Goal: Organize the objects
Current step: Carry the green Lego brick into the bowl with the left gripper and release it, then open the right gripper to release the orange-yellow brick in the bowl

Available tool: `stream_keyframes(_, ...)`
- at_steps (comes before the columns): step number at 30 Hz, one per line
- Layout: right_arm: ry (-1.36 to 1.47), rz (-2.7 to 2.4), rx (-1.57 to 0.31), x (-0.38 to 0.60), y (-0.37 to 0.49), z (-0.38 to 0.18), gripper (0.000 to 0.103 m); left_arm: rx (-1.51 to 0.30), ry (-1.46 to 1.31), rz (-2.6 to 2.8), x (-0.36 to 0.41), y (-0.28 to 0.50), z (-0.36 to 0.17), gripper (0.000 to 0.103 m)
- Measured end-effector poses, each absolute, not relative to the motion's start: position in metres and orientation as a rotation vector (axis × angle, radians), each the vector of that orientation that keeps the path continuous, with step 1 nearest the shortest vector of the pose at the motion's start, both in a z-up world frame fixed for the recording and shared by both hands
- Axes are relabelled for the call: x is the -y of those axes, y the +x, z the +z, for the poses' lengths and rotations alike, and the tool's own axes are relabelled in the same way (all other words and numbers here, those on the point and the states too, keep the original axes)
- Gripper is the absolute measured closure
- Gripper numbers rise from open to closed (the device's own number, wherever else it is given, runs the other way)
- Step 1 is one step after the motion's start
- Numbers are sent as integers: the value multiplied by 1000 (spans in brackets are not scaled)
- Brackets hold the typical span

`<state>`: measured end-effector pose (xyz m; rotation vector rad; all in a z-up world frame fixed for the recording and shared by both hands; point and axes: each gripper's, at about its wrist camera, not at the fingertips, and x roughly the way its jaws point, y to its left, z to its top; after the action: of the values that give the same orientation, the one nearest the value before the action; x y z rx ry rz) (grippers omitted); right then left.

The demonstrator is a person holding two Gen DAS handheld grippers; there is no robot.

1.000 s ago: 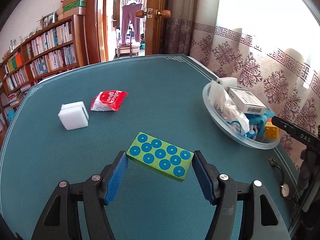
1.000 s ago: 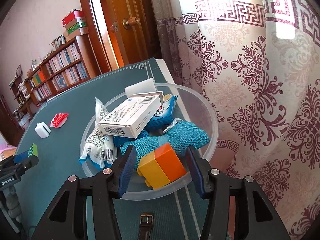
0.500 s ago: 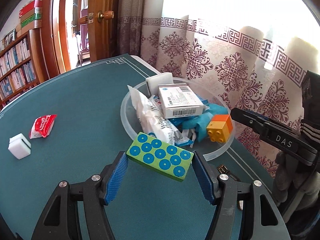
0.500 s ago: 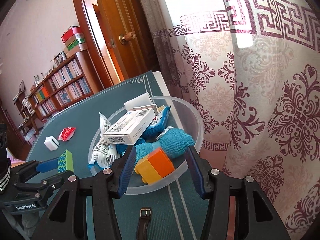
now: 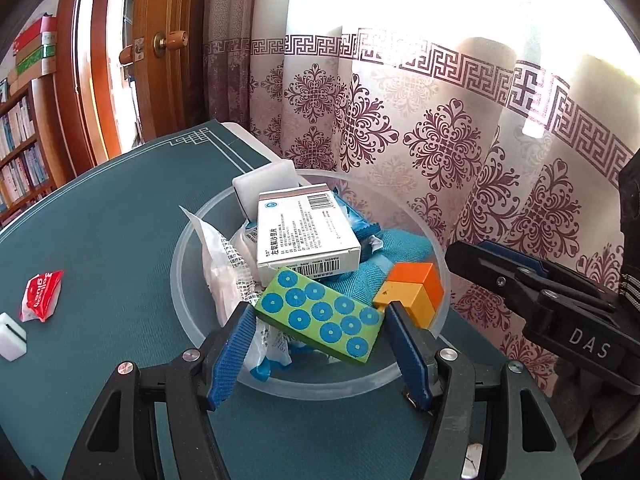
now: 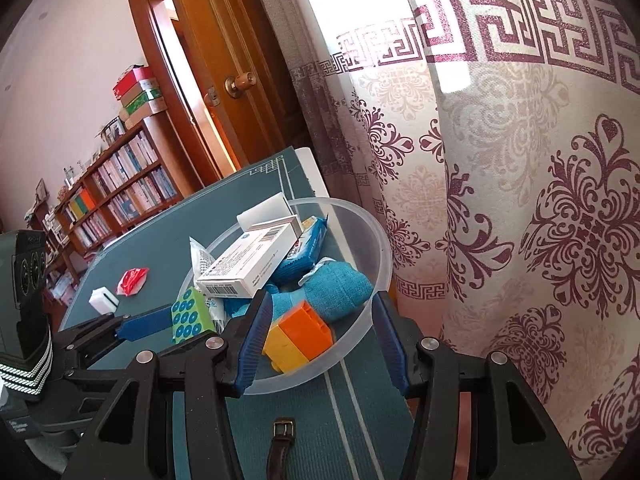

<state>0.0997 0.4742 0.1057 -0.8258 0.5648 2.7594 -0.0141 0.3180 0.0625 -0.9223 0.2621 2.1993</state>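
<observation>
The left gripper (image 5: 320, 344) is closed on the green block (image 5: 320, 316), blue pads pressing its two short ends. The block, lower centre of the left wrist view, hangs tilted over the near part of the clear bowl (image 5: 180, 280), above the white packets (image 5: 224, 276) and just in front of the medicine box (image 5: 304, 236).

The right gripper (image 6: 320, 344) stands wide open and holds nothing. In the right wrist view its jaws sit either side of the bowl's near rim, and the orange-yellow block (image 6: 300, 340) lies inside the bowl between them, apparently free of both pads.

Step in hand, as judged: deposit the green block in the bowl.

- Carry the block further toward the bowl centre before release; the near rim is close below it.
- Lower it until it almost touches the contents. The pile is uneven, and a drop from height could bounce the block out.
- Level the block, then open the jaws fully and withdraw straight back.
- Keep the right gripper away from the release path.

Left on the table (image 5: 100, 220), at the left edge of the left wrist view: the red packet (image 5: 42, 294) and the white block (image 5: 11, 336), well apart from the bowl.
</observation>
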Motion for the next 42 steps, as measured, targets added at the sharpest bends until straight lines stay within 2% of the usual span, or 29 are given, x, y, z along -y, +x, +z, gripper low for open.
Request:
stream_keyframes(1, -824, 2758, -567, -475, 100, 106, 49, -258, -924, 2199, -318, -15, 62, 32)
stream_keyframes(3, -824, 2756, -570, -475, 100, 106, 50, -247, -928, 2202, -317, -16, 61, 22)
stream_keyframes(11, -827, 2762, -562, -472, 100, 105, 50, -233, -950, 2244, -301, -17, 57, 22)
stream_keyframes(23, -853, 2786, -542, -458, 96, 104, 50, -247, -944, 2362, -277, -16, 58, 6)
stream_keyframes(36, -865, 2833, -523, -438, 98, 111, 48, -198, -999, 2461, -239, -26, 52, 3)
stream_keyframes(42, -886, 2868, -516, -424, 98, 111, 37, -193, -1007, 2537, -216, -32, 51, 2)
